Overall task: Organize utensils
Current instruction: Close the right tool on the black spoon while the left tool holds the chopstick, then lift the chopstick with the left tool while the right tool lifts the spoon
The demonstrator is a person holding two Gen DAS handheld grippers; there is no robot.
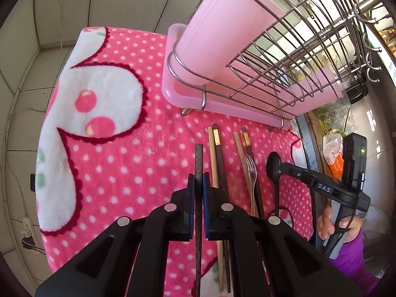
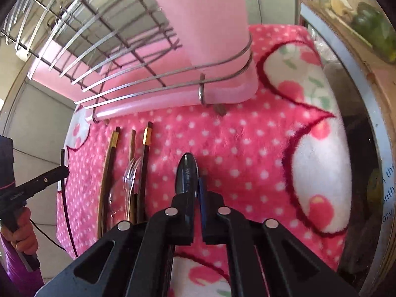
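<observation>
My left gripper [image 1: 198, 183] is clamped on a dark chopstick [image 1: 198, 158], lifted over the pink blanket [image 1: 123, 148]. My right gripper [image 2: 198, 193] pinches the black spoon [image 2: 186, 173]. Remaining chopsticks [image 1: 217, 160] and a clear fork [image 1: 252, 173] lie in front of the wire rack [image 1: 284, 57] with its pink cup [image 1: 217, 32].

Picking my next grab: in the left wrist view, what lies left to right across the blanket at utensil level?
Dark chopstick clamped in the left gripper → first chopstick pair → second chopstick pair, with the clear plastic fork lying over it → black spoon at the right gripper.
</observation>
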